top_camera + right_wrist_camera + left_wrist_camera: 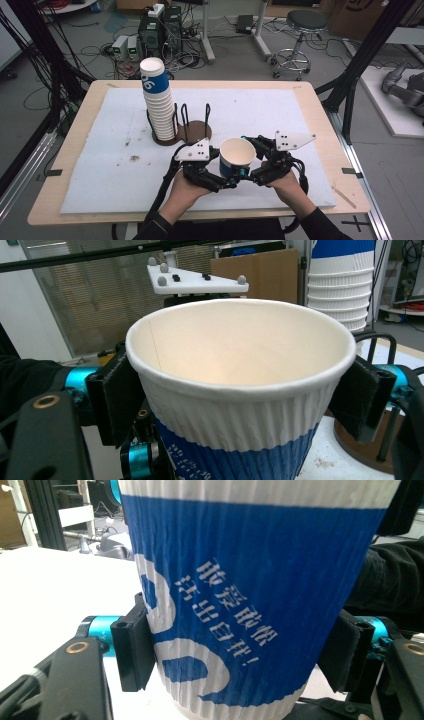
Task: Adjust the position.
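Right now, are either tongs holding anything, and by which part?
The left tongs clamp the paper cup across its lower blue wall. The right tongs flank its white band under the rim; whether their pads press cannot be told.

Black sleeves; black grippers with turquoise joints, white three-cornered plates [295, 139], black fingers [132, 647], trailing cables.

The paper cup [250, 605] carried white Chinese characters in two slanted rows on its blue band, ending with an exclamation mark, but the characters were too blurred to read with certainty. Beside them stood large white rounded figures, partly cut off. On the top cup of the stack of cups [156, 97], a white number like "96" was printed on the blue band.
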Demonstrator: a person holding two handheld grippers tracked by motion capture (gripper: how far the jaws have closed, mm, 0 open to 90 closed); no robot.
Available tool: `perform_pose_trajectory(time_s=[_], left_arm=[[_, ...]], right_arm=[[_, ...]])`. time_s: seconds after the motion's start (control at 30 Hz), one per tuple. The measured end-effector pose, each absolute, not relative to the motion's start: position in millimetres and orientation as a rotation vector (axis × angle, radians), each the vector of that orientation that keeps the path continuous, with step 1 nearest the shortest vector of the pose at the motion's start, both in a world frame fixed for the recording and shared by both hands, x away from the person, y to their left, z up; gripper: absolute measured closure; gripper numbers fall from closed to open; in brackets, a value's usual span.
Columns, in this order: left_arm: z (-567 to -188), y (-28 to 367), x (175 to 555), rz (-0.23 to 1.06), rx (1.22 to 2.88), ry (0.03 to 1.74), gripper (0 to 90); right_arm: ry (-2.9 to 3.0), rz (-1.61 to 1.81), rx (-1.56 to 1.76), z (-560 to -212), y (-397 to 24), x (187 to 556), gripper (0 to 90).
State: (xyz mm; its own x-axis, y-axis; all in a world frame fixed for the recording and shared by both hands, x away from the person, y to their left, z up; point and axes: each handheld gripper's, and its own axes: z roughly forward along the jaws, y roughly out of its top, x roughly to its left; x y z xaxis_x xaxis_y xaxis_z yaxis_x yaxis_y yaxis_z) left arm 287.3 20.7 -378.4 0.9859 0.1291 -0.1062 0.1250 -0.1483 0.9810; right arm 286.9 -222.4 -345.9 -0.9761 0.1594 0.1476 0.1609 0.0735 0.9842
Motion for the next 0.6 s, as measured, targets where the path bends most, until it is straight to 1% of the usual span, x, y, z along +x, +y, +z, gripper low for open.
perform_pose_trajectory(time_s=[0.3,0.4,0.47,0.6], left_arm=[[-378.5,21.7,287.7,0.006,1.722,0.195,27.5],[-377.2,21.2,287.2,0.012,1.714,0.2,20.3],[-375.7,21.7,287.0,0.026,1.715,0.202,17.1],[-373.5,26.4,287.9,0.043,1.711,0.213,15.6]], right_arm=[[-2.313,-2.12,-0.342,-345.7,-222.9,286.9,20.7],[-2.325,-2.121,-0.347,-345.8,-223.8,287.1,21.1],[-2.33,-2.123,-0.355,-346.1,-225.1,287.9,21.2],[-2.336,-2.124,-0.367,-345.6,-228.0,288.8,21.2]])
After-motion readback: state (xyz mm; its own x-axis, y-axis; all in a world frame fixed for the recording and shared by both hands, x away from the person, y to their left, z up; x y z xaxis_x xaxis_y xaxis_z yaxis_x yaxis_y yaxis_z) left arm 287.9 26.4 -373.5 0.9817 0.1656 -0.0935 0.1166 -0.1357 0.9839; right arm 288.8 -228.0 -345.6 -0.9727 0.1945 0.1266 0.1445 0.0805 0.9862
